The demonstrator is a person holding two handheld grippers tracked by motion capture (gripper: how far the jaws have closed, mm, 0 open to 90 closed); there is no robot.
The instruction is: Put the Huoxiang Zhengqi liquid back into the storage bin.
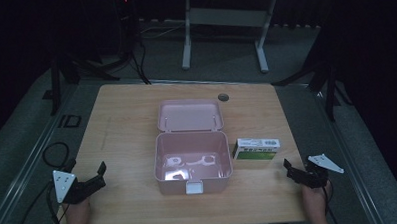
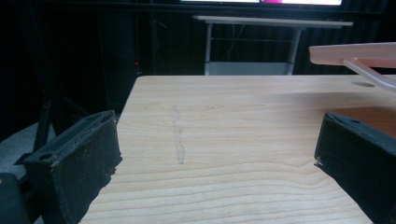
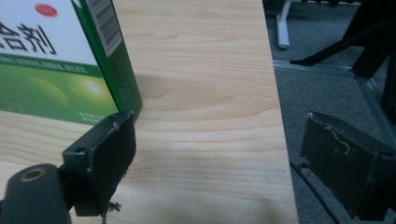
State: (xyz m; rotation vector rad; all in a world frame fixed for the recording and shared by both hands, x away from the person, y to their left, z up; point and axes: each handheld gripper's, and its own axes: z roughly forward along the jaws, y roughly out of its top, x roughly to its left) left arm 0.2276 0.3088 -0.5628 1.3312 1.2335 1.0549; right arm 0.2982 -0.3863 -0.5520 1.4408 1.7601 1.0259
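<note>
High view: wooden table point(image 1: 127, 124) with a pink box point(image 1: 192, 162) at centre, lid point(image 1: 189, 115) swung open and lying back on the far side, hinge edge touching the box body. Inside the box, some pale, whitish items on the floor; too dim and small to say what they are. White latch tab point(image 1: 194, 187) on the near wall of the box.

Just right of the box, a green-and-white carton point(image 1: 257, 149) lies on the table, near the box but apart from it. Small round grommet point(image 1: 223, 97) in the table beyond the lid.

Left gripper point(image 1: 99, 174) sits near the table's near-left corner, jaws spread, nothing between them, pointing roughly toward the box. Well apart from the box. Left gripper view: both black jaws wide apart over bare wood, lid edge point(image 2: 355, 53) showing at upper right.

Right gripper point(image 1: 289, 170) is at the near-right edge of the table, just on the near side of the carton. Jaws apart, holding nothing. Right gripper view: carton point(image 3: 56, 60) at upper left, its green side and barcode visible; left jaw tip is just by the carton's corner, can't tell if it touches. The other jaw hangs past the table edge over grey floor point(image 3: 327, 88).

Hands point(image 1: 315, 200) hold the grippers from the bottom edge. White desk frame point(image 1: 223, 21) stands on the floor behind the table.
</note>
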